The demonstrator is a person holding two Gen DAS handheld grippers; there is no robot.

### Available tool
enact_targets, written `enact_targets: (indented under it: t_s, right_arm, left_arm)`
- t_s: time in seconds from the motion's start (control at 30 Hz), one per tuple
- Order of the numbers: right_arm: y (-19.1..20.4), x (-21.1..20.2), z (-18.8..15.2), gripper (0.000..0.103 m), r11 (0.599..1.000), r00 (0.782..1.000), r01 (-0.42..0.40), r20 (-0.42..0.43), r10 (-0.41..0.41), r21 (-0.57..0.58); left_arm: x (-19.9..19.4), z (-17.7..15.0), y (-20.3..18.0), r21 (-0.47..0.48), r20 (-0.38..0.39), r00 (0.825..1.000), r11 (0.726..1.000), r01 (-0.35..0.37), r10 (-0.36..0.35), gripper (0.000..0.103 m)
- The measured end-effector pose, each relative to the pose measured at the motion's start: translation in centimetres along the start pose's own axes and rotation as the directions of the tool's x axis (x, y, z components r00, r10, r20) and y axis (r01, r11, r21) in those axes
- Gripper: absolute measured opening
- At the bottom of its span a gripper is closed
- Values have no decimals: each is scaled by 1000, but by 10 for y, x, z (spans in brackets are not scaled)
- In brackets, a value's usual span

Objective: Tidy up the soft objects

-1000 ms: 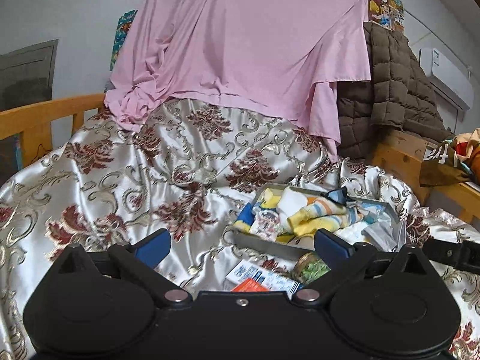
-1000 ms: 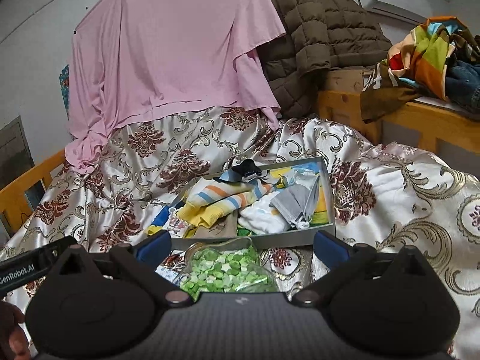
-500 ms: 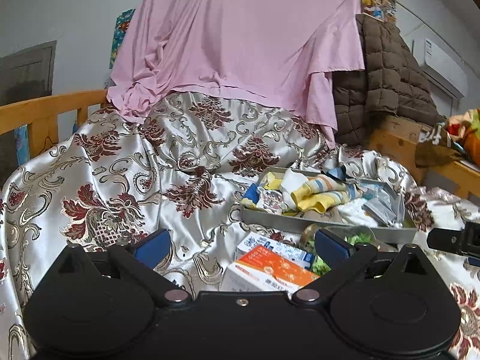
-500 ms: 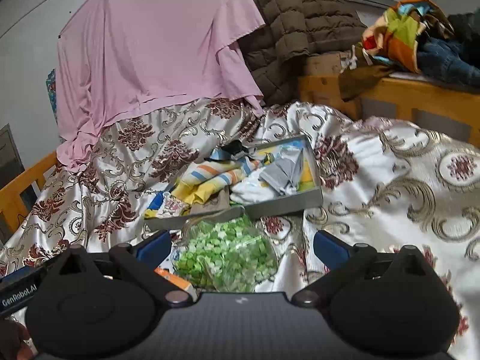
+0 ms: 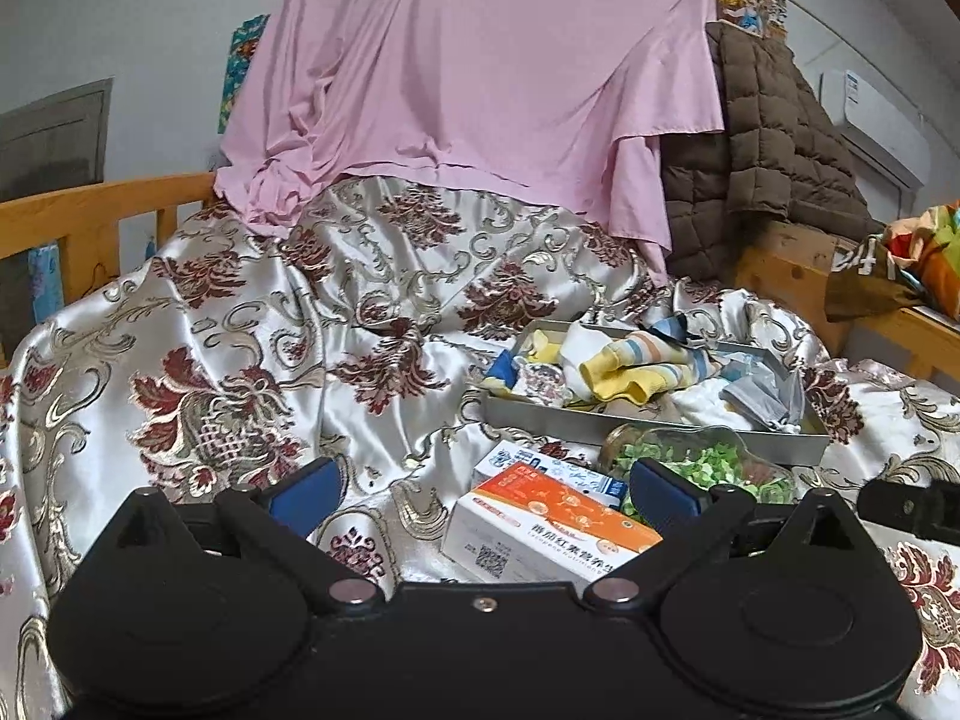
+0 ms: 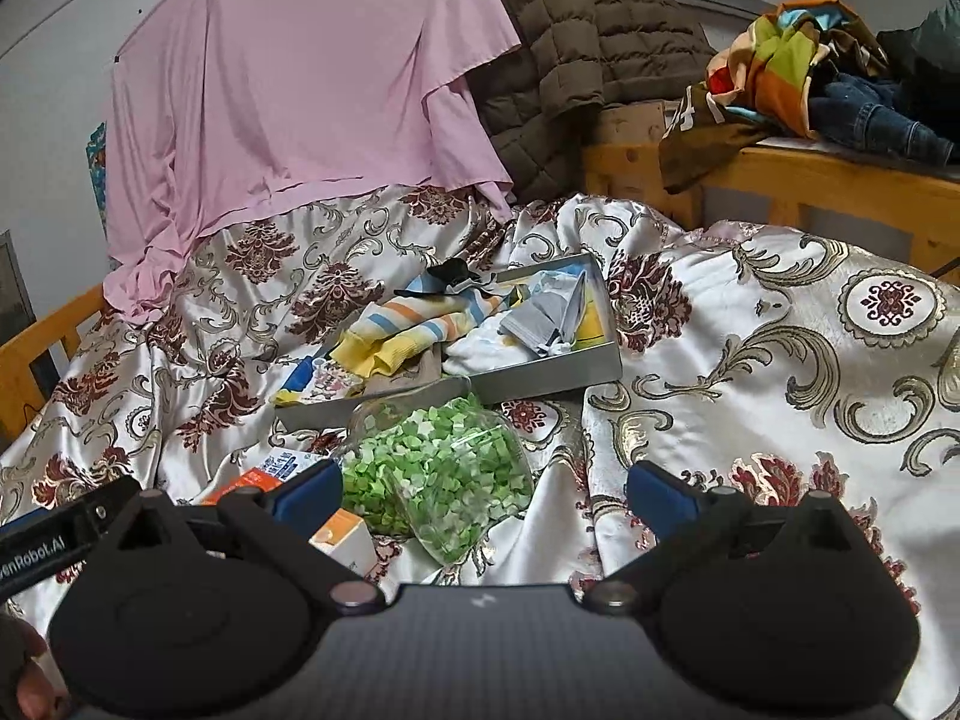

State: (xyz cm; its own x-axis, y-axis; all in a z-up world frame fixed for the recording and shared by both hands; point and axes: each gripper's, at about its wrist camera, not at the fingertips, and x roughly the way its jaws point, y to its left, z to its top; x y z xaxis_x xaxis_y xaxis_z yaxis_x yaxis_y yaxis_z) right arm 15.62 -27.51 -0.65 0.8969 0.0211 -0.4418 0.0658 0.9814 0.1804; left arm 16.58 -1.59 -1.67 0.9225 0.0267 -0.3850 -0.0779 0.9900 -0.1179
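Both grippers have pulled back, so more of the bed (image 5: pixel 360 324) shows. Left gripper (image 5: pixel 483 489) has its jaws spread, empty, above the orange box (image 5: pixel 552 525). Right gripper (image 6: pixel 483 489) is spread too, over the bag of green pieces (image 6: pixel 444 474). Beyond lies the grey tray (image 6: pixel 552 369) with its striped cloth (image 6: pixel 414 324).

Pink sheet (image 5: pixel 480 78) draped over headboard; brown quilted jacket (image 5: pixel 774 138) beside it. Orange-white carton (image 5: pixel 540 534) on damask bedspread (image 5: pixel 240 348). Air conditioner (image 5: pixel 876 114) on wall.
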Motion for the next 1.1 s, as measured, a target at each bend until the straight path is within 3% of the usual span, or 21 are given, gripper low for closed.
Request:
enact_targets:
  t_s: [1.1]
  right_arm:
    - [10, -9, -28, 103, 996, 998, 24, 61, -19, -80]
  left_arm:
    - [-2, -16, 9, -40, -22, 997, 997, -73, 72, 102]
